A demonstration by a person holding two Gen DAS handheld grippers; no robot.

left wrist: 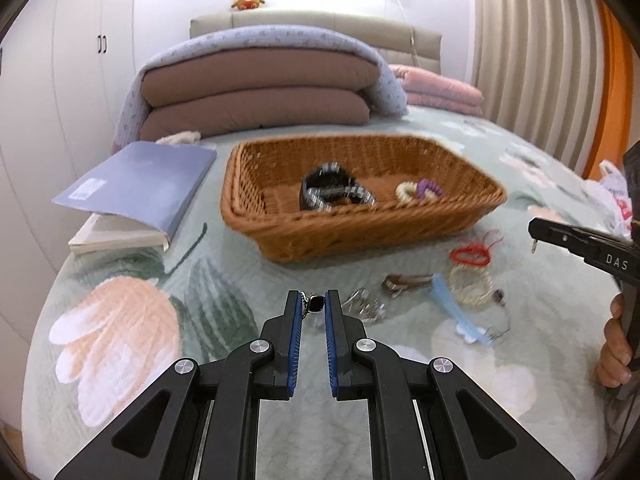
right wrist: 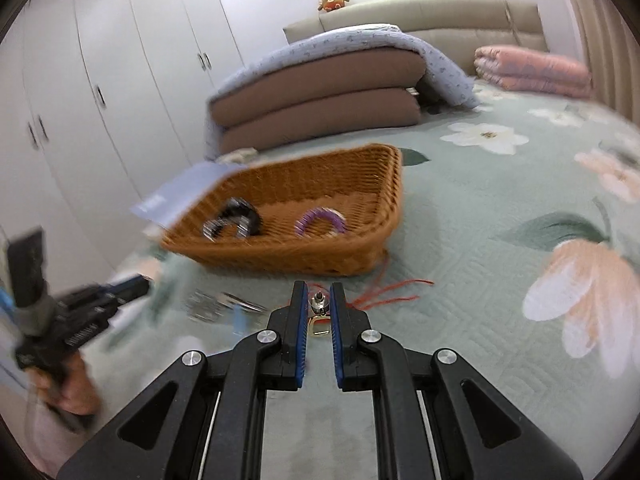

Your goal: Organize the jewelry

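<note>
Left gripper [left wrist: 314,304] pinched a black-stoned trinket [left wrist: 316,303] between its 2 pads, short of the wicker basket [left wrist: 280,236]; right gripper [right wrist: 319,304] clamped a small metal charm [right wrist: 319,314] above the bedspread [right wrist: 480,280].

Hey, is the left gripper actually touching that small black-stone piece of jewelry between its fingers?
Touching. In the left wrist view, the left gripper has its blue-padded fingers closed against the small black-stone jewelry piece, held above the floral bedspread.
</note>
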